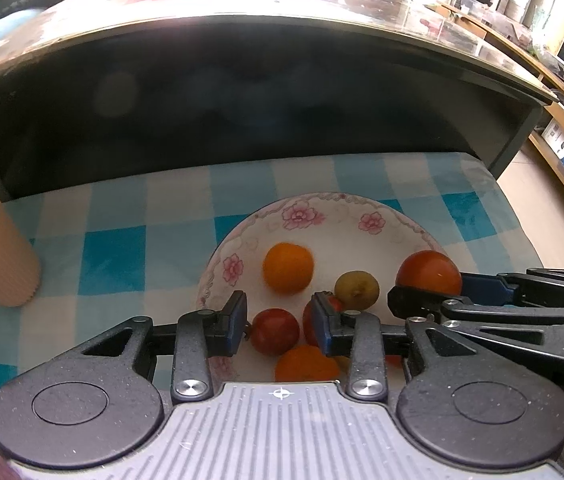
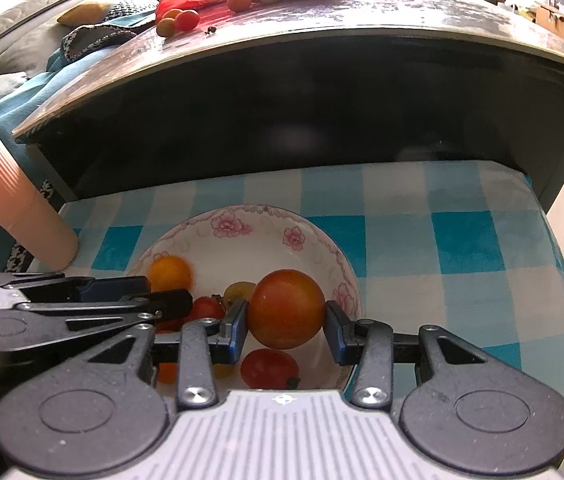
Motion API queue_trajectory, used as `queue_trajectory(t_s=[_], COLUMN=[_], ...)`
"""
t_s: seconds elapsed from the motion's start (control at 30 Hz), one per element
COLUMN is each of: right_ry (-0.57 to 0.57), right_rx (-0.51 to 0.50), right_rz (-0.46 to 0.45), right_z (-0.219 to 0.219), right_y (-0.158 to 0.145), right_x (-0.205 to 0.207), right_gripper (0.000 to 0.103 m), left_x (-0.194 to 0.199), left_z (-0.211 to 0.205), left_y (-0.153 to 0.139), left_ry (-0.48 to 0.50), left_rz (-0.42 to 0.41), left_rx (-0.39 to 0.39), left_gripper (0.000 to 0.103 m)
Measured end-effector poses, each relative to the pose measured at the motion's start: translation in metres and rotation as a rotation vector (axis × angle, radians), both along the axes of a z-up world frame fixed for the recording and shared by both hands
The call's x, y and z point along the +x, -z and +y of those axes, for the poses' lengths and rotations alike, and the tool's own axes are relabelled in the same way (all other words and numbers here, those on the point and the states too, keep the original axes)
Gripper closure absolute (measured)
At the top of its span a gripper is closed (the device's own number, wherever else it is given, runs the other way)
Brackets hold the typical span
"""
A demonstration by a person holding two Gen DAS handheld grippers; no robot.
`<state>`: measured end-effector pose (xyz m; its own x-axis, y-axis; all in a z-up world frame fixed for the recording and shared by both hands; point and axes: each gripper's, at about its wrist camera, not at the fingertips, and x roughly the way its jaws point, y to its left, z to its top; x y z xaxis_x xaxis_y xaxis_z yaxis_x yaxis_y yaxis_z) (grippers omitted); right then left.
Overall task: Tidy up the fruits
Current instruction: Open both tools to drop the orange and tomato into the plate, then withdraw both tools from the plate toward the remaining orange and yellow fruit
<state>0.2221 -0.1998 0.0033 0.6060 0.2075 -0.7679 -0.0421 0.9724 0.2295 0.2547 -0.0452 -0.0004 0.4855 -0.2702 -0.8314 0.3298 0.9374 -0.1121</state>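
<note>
The right gripper [image 2: 285, 330] is clamping a reddish-orange fruit [image 2: 285, 308] over the floral bowl [image 2: 242, 220]; the left gripper [image 1: 280, 322] is hanging apart, empty. Release into the bowl likely follows.

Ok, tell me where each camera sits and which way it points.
Left wrist: on the left gripper, angled down over the flowered bowl; its own fingers show open above the small fruits, with the right gripper entering at the right edge.
Right wrist: on the right gripper, angled down at the same bowl; its fingers clamp a large tomato, with the left gripper entering at the left edge.
Shared: bowl, checked cloth, dark table behind.
</note>
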Motion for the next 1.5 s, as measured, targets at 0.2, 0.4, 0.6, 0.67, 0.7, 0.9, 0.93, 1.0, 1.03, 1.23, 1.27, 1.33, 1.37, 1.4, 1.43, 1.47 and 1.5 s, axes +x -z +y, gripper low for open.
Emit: queue_trajectory(t_s=[0.2, 0.4, 0.6, 0.67, 0.7, 0.9, 0.93, 1.0, 1.03, 1.23, 1.27, 1.33, 1.37, 1.4, 1.43, 1.47, 1.5], right_ry=[-0.001, 0.002, 0.01, 0.009, 0.008, 0.009, 0.009, 0.008, 0.008, 0.004, 0.004, 0.004, 0.005, 0.004, 0.002, 0.002, 0.002], right_rx=[-0.002, -0.007, -0.002, -0.005, -0.007, -0.018, -0.023, -0.037, -0.043, -0.04, -0.039, -0.034, -0.03, -0.029, -0.028, -0.025, -0.021], right_rz=[0.001, -0.006, -0.018, -0.019, -0.019, -0.029, -0.032, -0.043, -0.046, -0.058, -0.059, -0.059, -0.059, -0.058, -0.058, -0.058, -0.057], right_z=[0.0, 0.0, 0.0, 0.0, 0.0, 0.001, 0.002, 0.003, 0.004, 0.005, 0.006, 0.007, 0.008, 0.009, 0.01, 0.011, 0.012], right_y=[0.0, 0.0, -0.003, -0.005, -0.005, -0.012, -0.013, -0.017, -0.019, -0.029, -0.031, -0.033, -0.034, -0.035, -0.036, -0.037, -0.038], right_x=[0.001, 0.0, -0.002, -0.003, -0.003, -0.008, -0.009, -0.013, -0.015, -0.028, -0.031, -0.036, -0.039, -0.042, -0.044, -0.048, -0.051], right_gripper=[0.048, 0.048, 0.048, 0.048, 0.048, 0.048, 0.048, 0.048, 0.048, 0.048, 0.048, 0.048, 0.048, 0.048, 0.048, 0.048, 0.048], left_x=[0.001, 0.0, -0.002, -0.002, -0.003, -0.009, -0.01, -0.014, -0.016, -0.031, -0.034, -0.04, -0.043, -0.046, -0.049, -0.051, -0.054], left_z=[-0.001, 0.001, 0.004, 0.004, 0.004, 0.005, 0.005, 0.005, 0.005, 0.009, 0.01, 0.012, 0.013, 0.014, 0.016, 0.017, 0.019], left_y=[0.001, -0.001, -0.005, -0.005, -0.006, -0.013, -0.014, -0.018, -0.02, -0.031, -0.033, -0.036, -0.037, -0.039, -0.04, -0.041, -0.041], left_ry=[-0.001, -0.005, -0.005, -0.004, -0.004, 0.0, 0.001, 0.003, 0.004, 0.009, 0.01, 0.011, 0.013, 0.014, 0.014, 0.014, 0.014], left_rz=[-0.004, -0.009, -0.02, -0.02, -0.021, -0.033, -0.036, -0.042, -0.045, -0.061, -0.064, -0.069, -0.071, -0.072, -0.073, -0.073, -0.073], left_rx=[0.007, 0.0, 0.001, 0.002, 0.003, -0.003, -0.004, -0.005, -0.006, -0.009, -0.008, -0.007, -0.005, -0.004, -0.006, -0.008, -0.01], left_gripper=[0.058, 0.057, 0.057, 0.057, 0.057, 0.057, 0.057, 0.057, 0.057, 0.058, 0.058, 0.059, 0.059, 0.059, 0.059, 0.059, 0.059])
